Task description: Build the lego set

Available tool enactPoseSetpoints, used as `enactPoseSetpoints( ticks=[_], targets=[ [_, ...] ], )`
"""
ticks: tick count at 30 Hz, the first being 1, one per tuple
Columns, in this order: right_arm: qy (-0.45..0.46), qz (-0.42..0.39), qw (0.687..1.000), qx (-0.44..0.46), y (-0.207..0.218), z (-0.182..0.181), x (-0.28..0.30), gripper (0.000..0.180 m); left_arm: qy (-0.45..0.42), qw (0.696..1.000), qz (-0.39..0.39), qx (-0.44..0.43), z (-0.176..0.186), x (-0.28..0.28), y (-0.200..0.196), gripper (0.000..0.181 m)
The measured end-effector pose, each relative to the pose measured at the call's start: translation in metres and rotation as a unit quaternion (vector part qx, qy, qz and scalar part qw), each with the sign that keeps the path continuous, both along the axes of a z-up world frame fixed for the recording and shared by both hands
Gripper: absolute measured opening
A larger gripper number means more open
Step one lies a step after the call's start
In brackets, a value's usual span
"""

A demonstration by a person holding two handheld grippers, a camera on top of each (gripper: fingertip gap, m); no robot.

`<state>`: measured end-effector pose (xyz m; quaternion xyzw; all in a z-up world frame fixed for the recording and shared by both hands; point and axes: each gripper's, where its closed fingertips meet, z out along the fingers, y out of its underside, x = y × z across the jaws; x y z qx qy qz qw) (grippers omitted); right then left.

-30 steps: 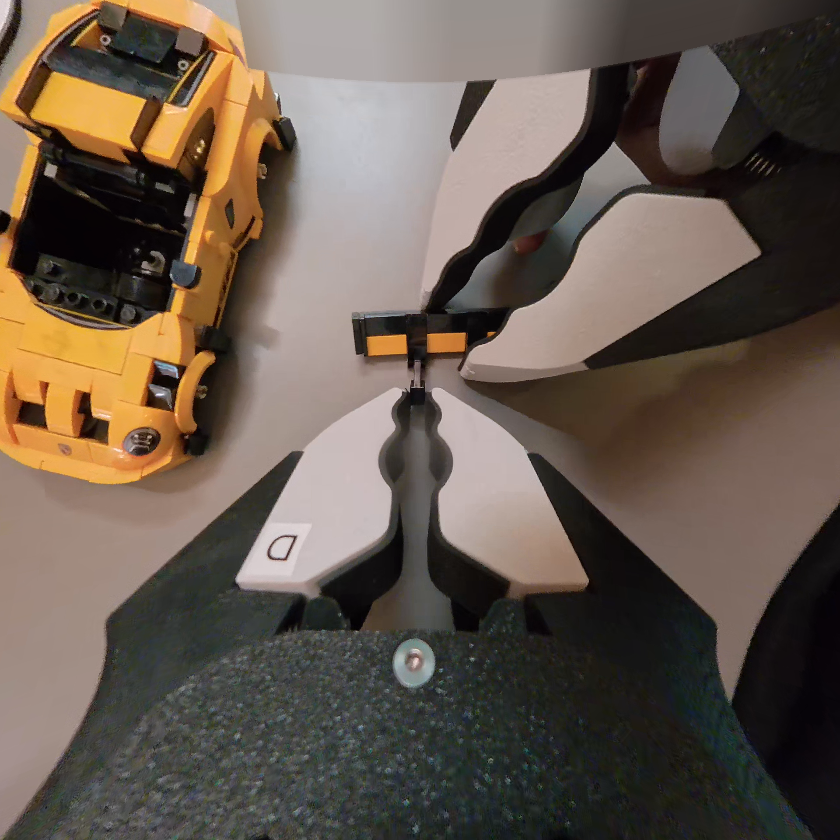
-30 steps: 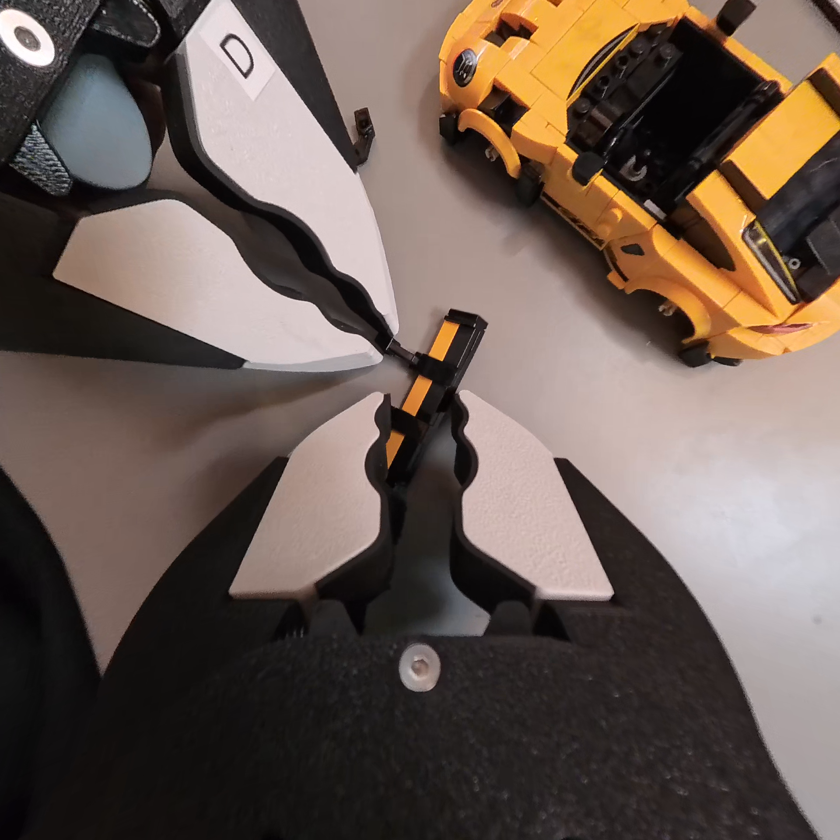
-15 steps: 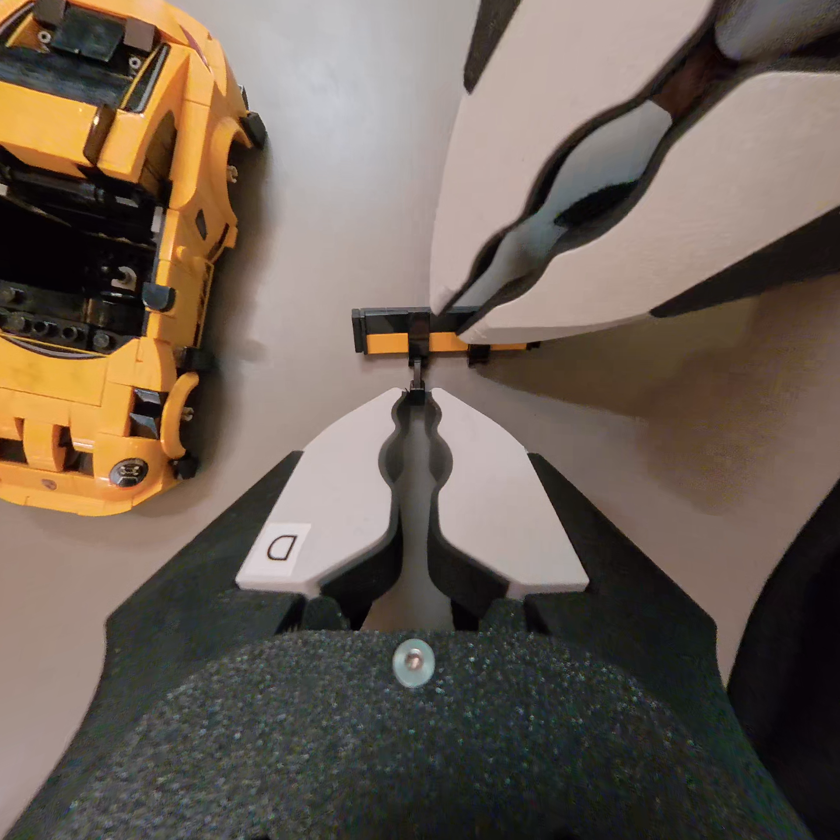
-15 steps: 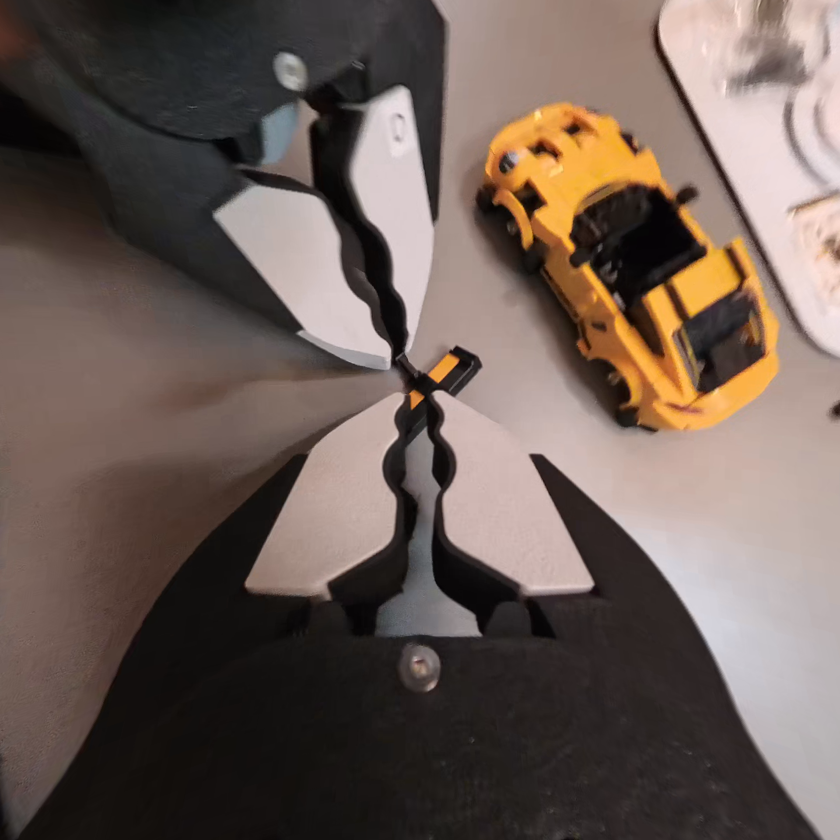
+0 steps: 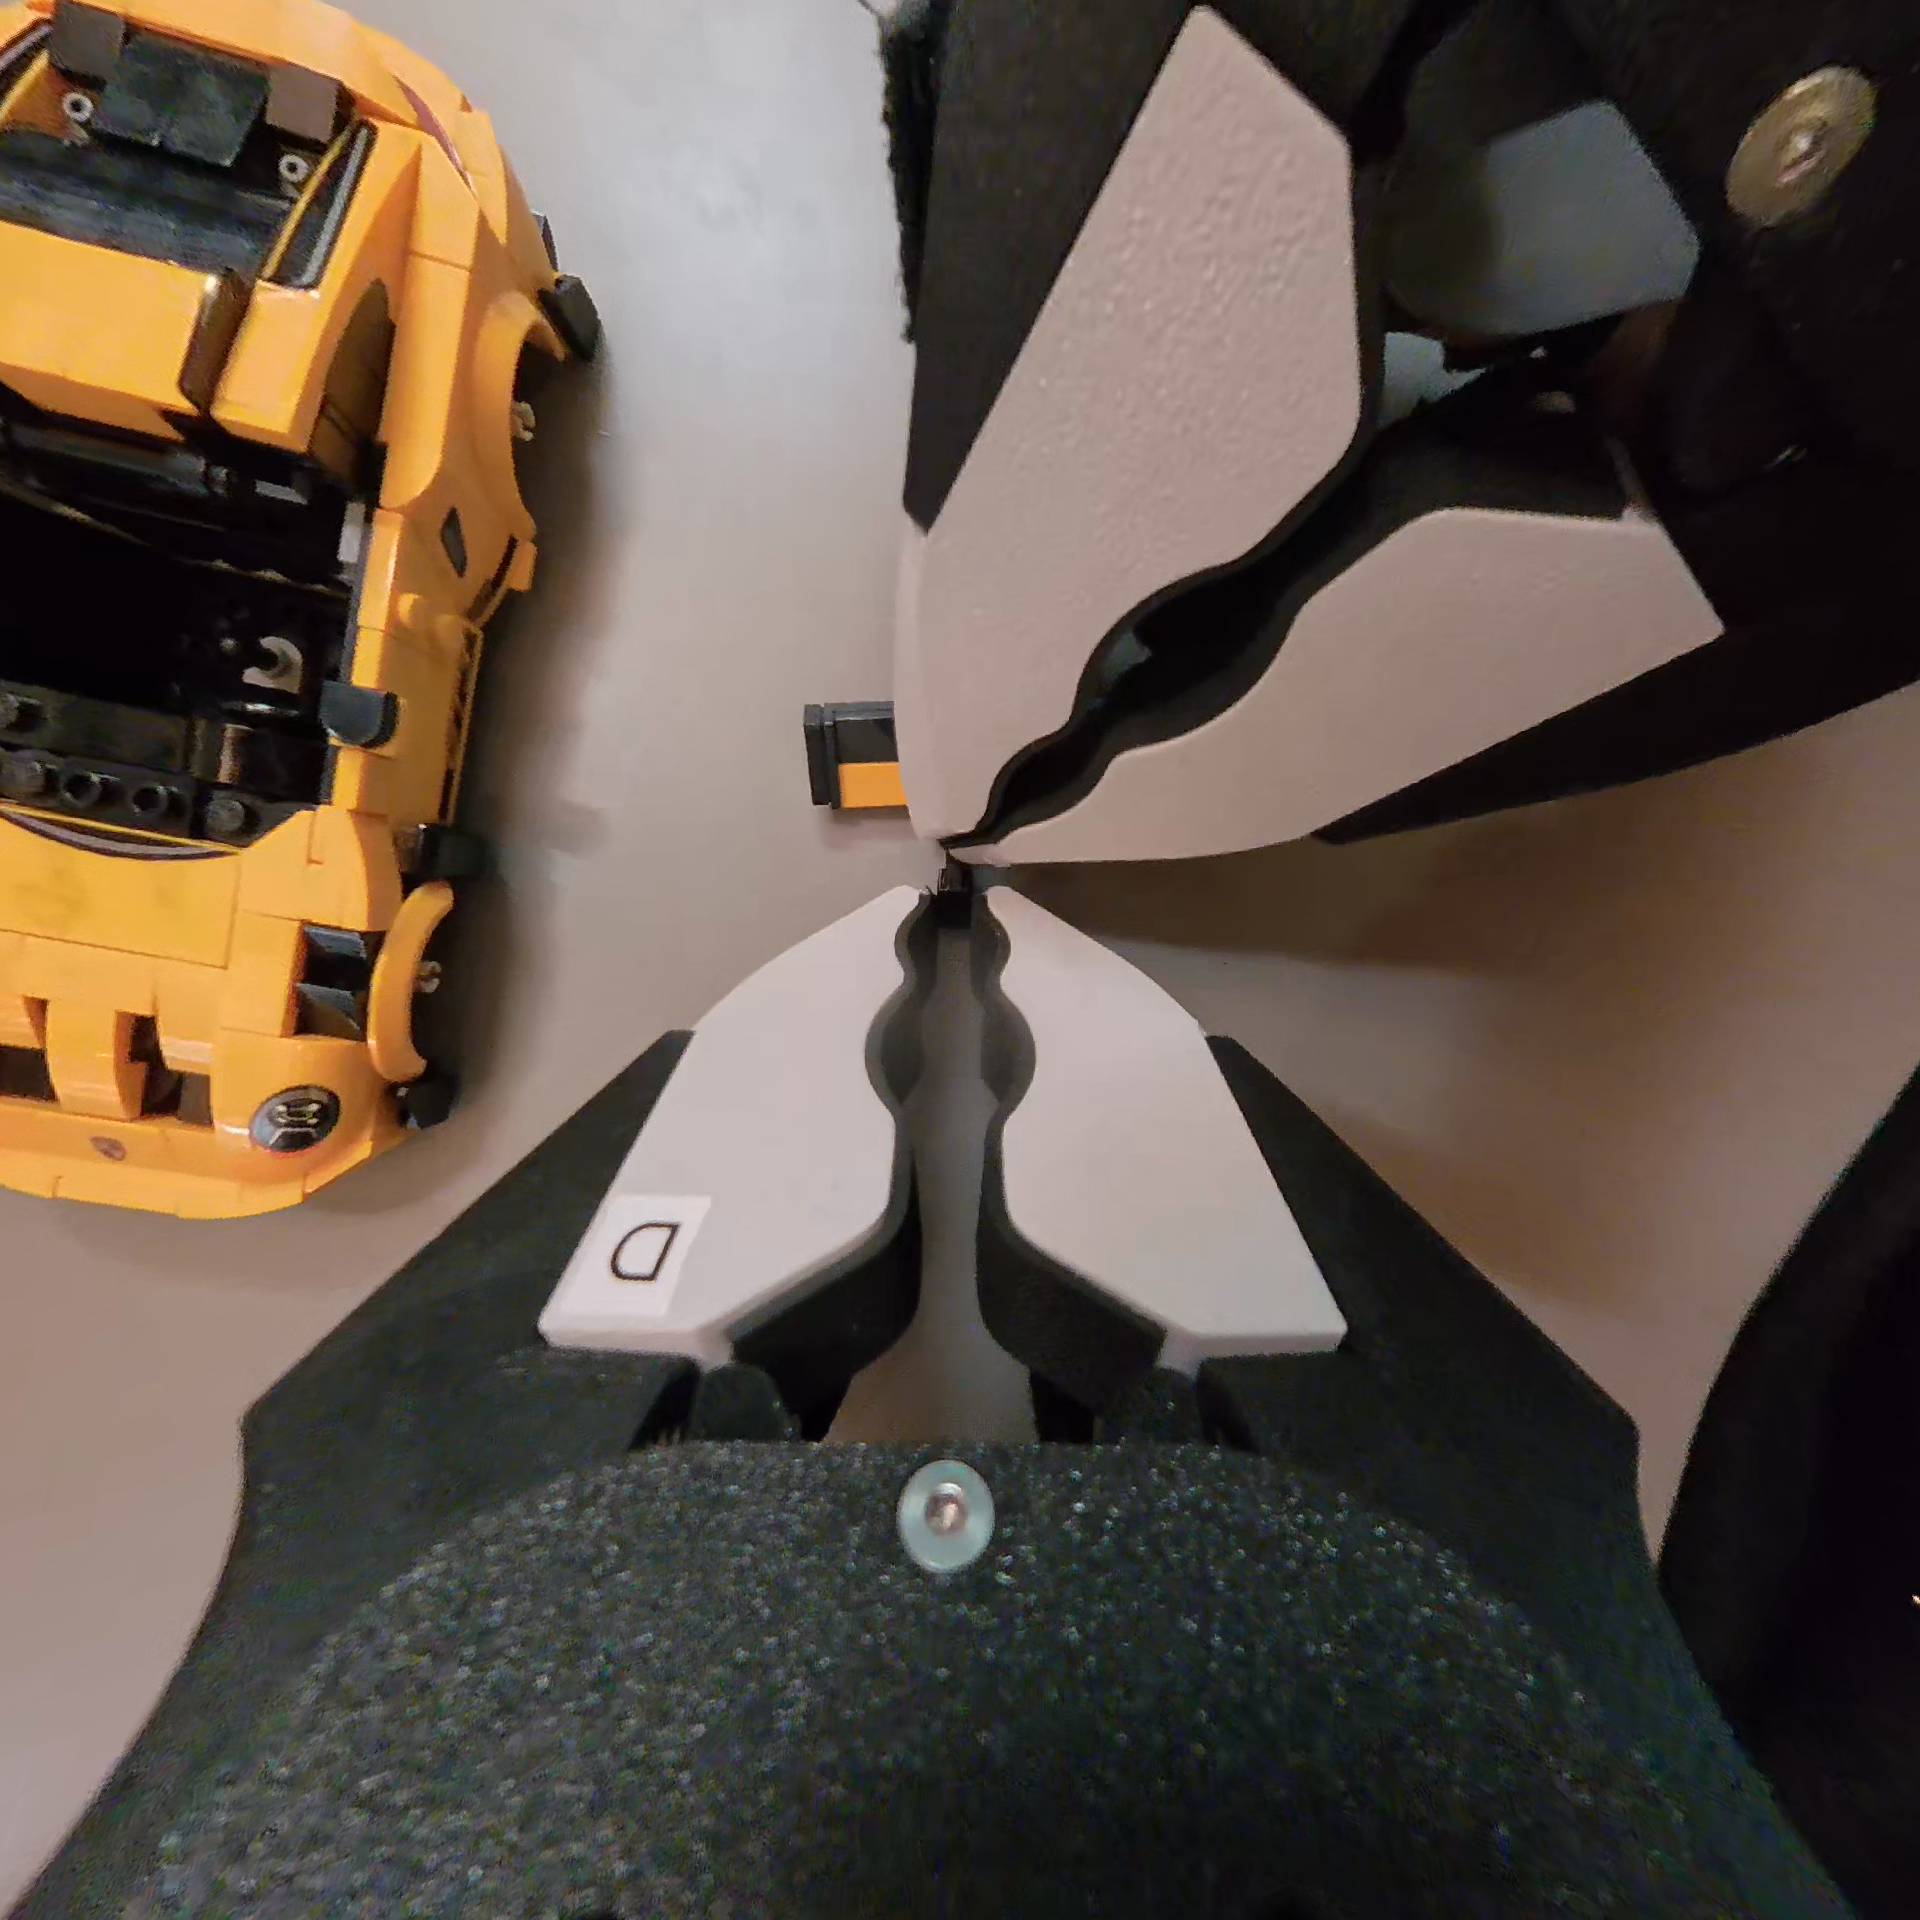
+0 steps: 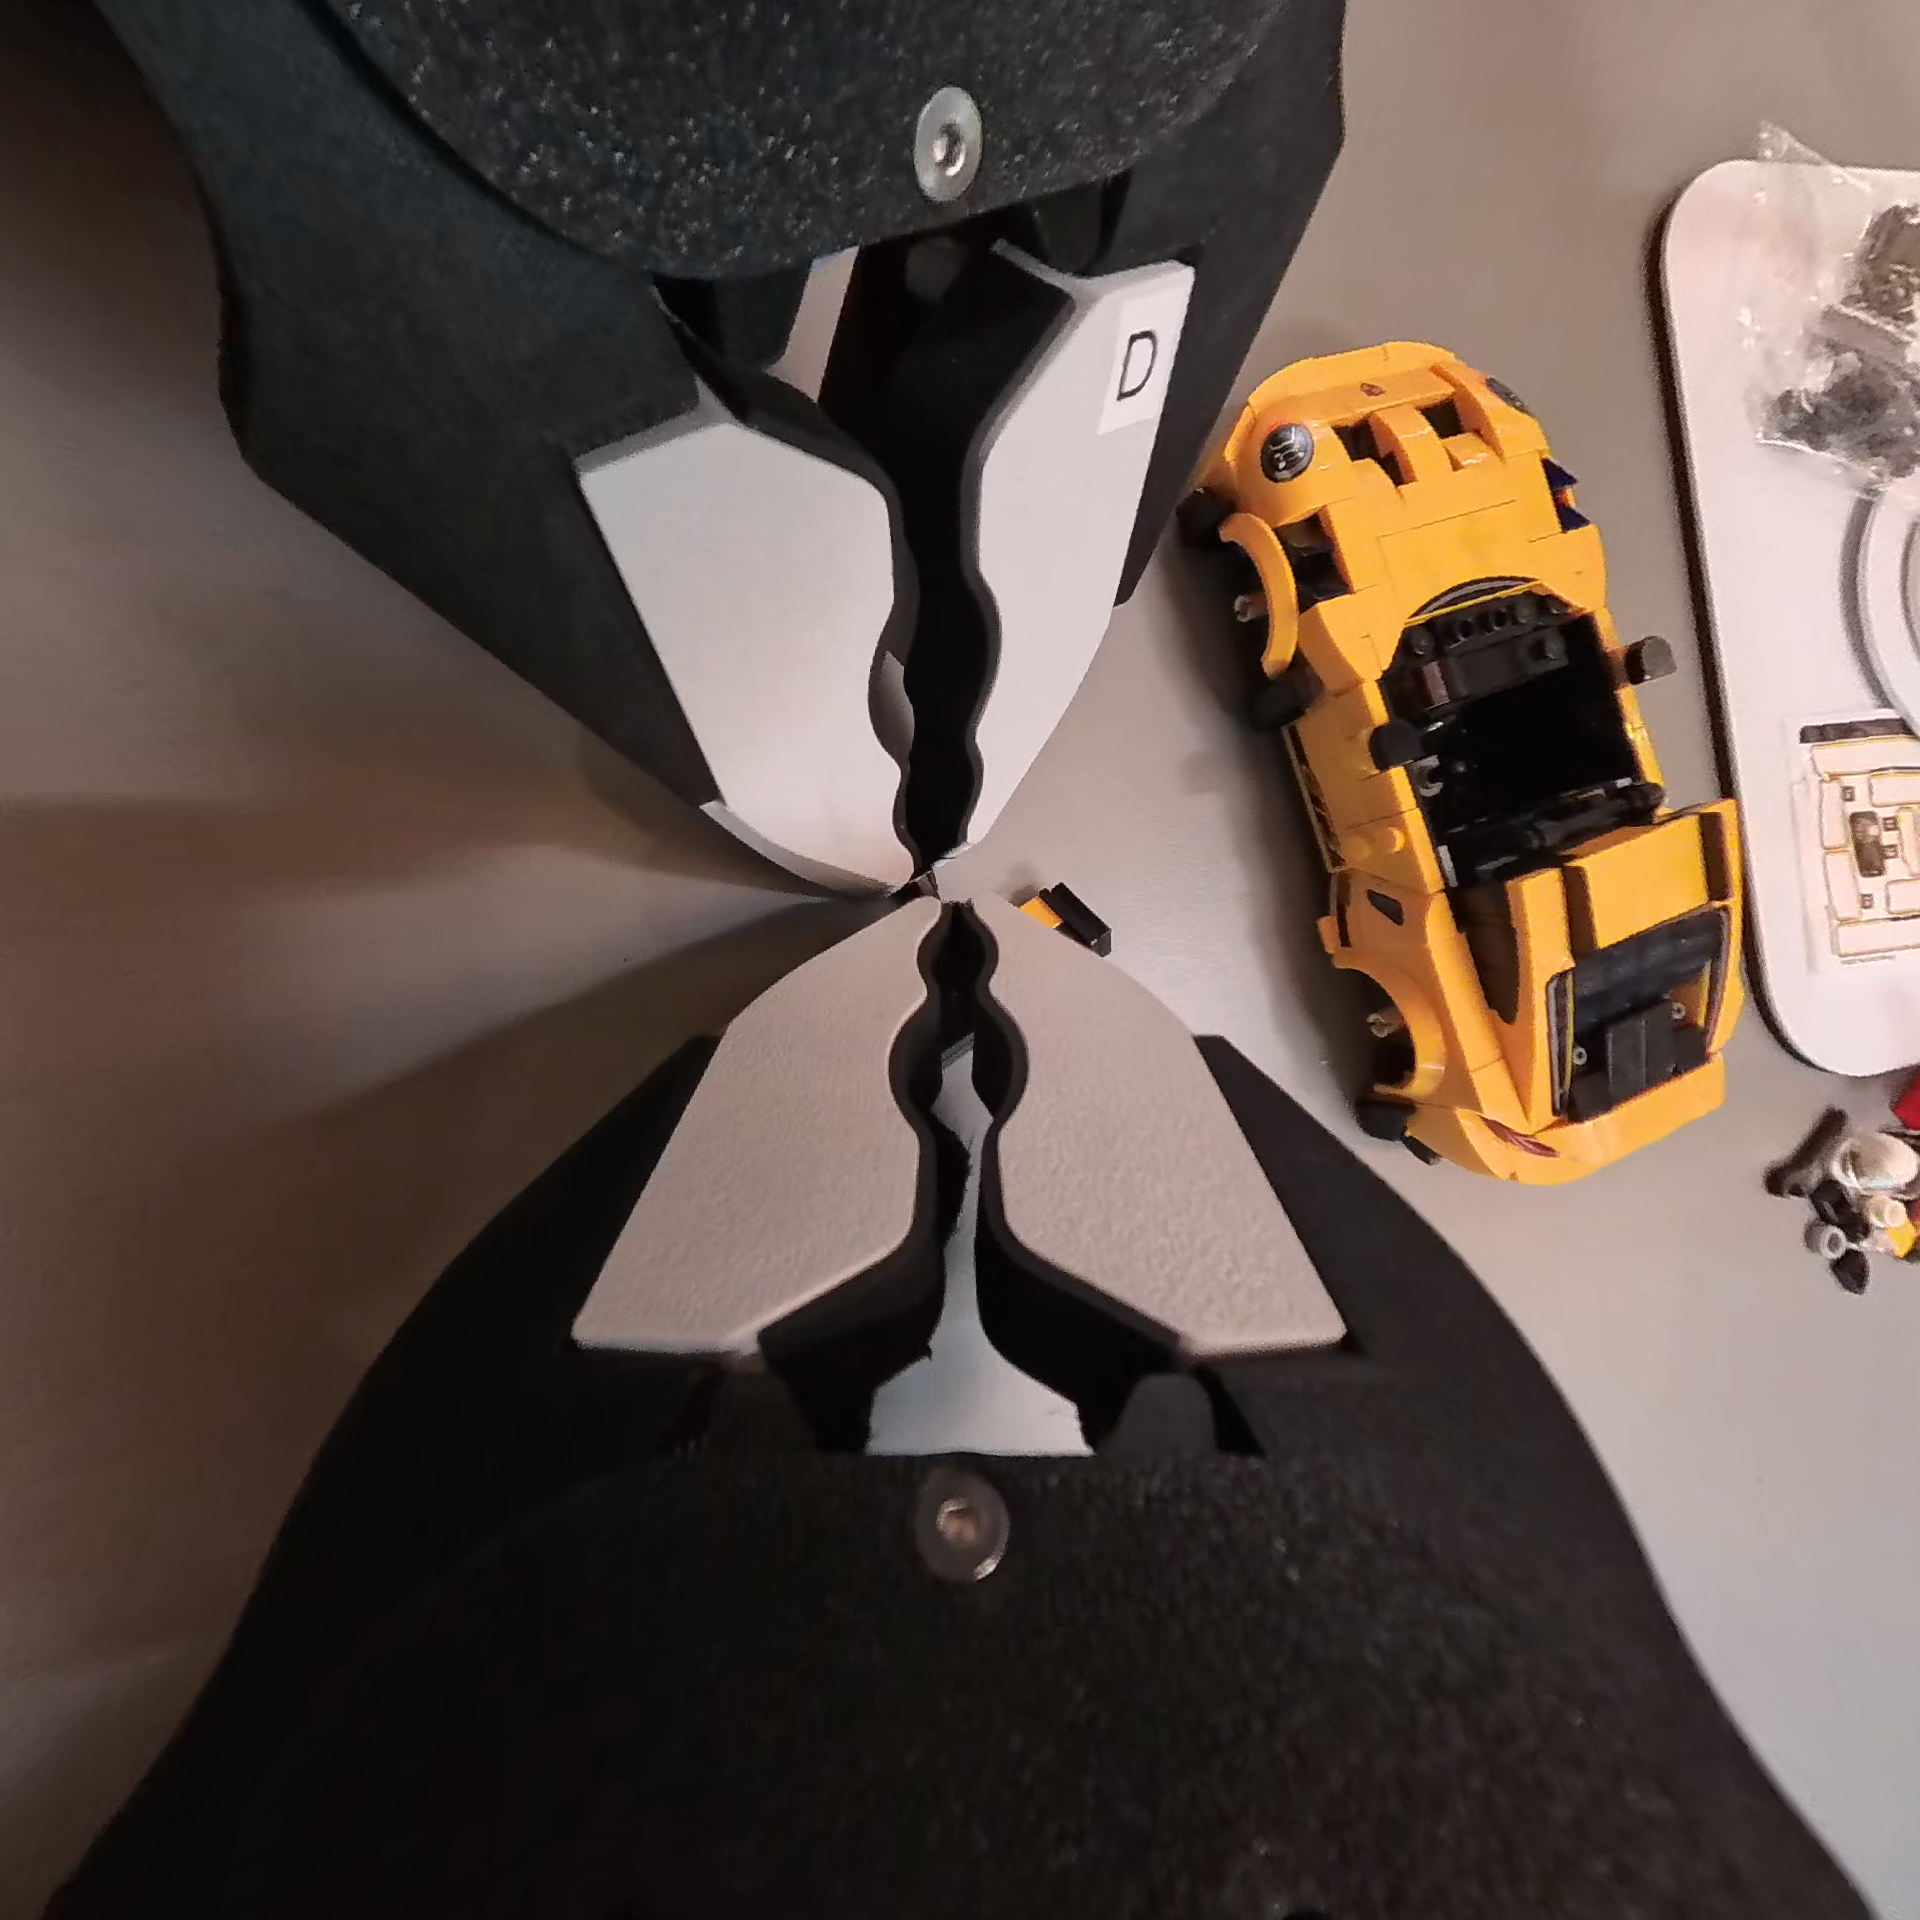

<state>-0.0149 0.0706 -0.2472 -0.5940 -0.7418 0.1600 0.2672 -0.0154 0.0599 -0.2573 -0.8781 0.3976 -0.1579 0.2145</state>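
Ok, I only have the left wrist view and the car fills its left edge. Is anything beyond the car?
Observer: Yes, a white tray lies along the car's far side.
Operator: Anything on it?
Observer: A clear bag of dark parts and a printed sheet.
Operator: Any loose pieces off the tray?
Observer: A small heap just past the tray's corner.

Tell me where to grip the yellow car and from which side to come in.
Grip the car across its flanks at the open black middle, coming down from above. It lies flat on the table; the sides there run straight and parallel, while nose and tail curve and bear small parts.
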Motion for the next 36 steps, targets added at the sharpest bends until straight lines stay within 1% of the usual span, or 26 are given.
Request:
enactPoseSetpoints(
  ticks=[13, 21, 36],
  targets=[
    [0.002, -0.031, 0.999, -0.036, 0.0004, -0.0013, 0.0016, 0.0, -0.016, 1.0, 0.003, -0.008, -0.0002, 0.0003, 0.0007, 0.007],
    [0.004, -0.056, 0.996, -0.073, 0.0004, -0.0026, 0.0029, 0.0, -0.019, 1.0, 0.0, -0.007, -0.0003, 0.0007, 0.0011, 0.006],
    [-0.004, -0.067, 0.993, -0.092, -0.0011, -0.0036, 0.0029, 0.0, -0.027, 1.0, -0.01, 0.012, -0.0003, 0.0014, 0.0019, 0.006]
  ],
)
